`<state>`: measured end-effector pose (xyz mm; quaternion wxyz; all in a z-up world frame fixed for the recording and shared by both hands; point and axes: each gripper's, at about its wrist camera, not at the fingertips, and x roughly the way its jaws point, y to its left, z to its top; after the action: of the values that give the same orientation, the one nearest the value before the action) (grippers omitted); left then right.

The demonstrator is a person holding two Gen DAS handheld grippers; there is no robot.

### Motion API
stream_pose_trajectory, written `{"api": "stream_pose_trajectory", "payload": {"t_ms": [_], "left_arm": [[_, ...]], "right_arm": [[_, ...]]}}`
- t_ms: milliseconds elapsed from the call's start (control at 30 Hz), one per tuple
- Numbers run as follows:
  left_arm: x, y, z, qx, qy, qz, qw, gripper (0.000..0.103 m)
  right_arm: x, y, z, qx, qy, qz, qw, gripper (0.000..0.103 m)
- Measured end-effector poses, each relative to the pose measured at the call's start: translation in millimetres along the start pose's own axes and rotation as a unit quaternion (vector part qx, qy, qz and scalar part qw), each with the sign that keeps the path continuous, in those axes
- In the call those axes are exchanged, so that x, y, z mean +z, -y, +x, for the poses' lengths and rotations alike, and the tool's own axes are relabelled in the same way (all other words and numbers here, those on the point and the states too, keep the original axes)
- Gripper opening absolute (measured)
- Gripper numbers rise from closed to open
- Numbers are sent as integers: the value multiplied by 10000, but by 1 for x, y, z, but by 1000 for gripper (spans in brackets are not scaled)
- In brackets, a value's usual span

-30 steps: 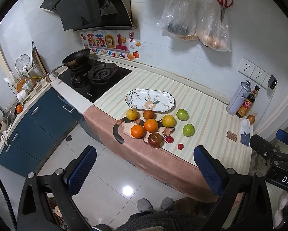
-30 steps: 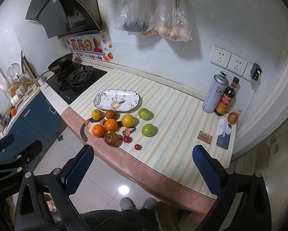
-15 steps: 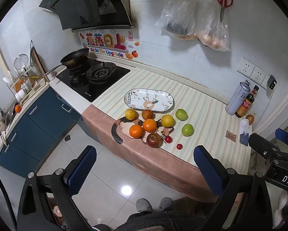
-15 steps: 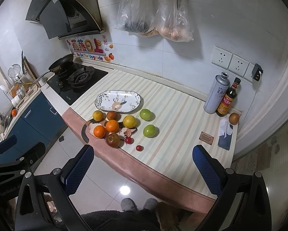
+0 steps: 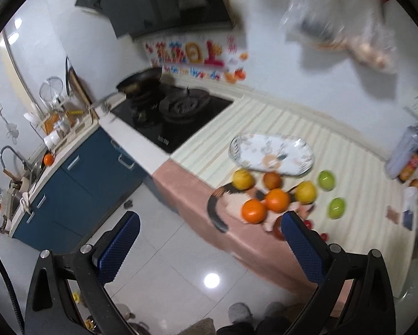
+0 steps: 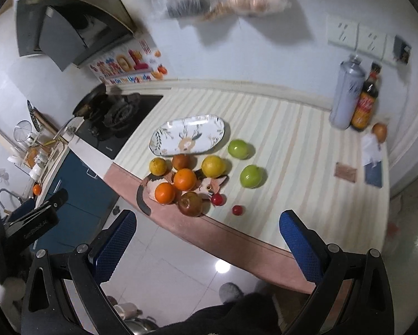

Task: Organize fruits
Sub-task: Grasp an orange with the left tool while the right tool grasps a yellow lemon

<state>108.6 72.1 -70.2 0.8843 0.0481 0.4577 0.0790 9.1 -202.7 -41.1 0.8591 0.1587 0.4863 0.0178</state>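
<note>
Several fruits lie loose on the striped counter (image 6: 287,145) near its front edge: two oranges (image 6: 184,179), two yellow citrus (image 6: 213,166), two green apples (image 6: 251,176), a brownish pomegranate (image 6: 190,203) and two small red fruits (image 6: 237,210). Some of them rest on a cat-shaped mat (image 6: 158,188). Behind them stands an oval floral plate (image 6: 187,135) with nothing on it. My left gripper (image 5: 209,245) and right gripper (image 6: 207,241) both hang open over the floor, short of the counter, holding nothing. In the left wrist view the oranges (image 5: 277,200) and plate (image 5: 270,153) sit right of centre.
A gas stove (image 6: 119,117) with a pan (image 5: 140,79) is left of the counter. A spray can (image 6: 345,96), sauce bottle (image 6: 366,100) and an onion (image 6: 379,131) stand at the back right. Bags (image 6: 225,0) hang on the wall. Blue cabinets (image 5: 77,178) run left.
Both cameras have moved closer to the counter, and the left view has swung left so the fruits now sit to its right. Both grippers stay open and the fruits have not moved.
</note>
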Motion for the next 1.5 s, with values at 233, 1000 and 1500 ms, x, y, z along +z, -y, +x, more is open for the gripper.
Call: {"api": "stream_pose_trajectory", "payload": {"t_ms": [233,1000,1500], "left_arm": [[9,0,113,-376,-1282,-99,9910,103],[-13,70,326,-1247,-3592,-1188,9172,80],[-11,77,310,-1248,-3229,-1117,9315,59]], "right_arm": [[31,13,104,129,-677,210,9974,102],[98,13,398,264,-2674,-201,9630,75],[96,1,414,67,-2712,-792,9592,69]]}}
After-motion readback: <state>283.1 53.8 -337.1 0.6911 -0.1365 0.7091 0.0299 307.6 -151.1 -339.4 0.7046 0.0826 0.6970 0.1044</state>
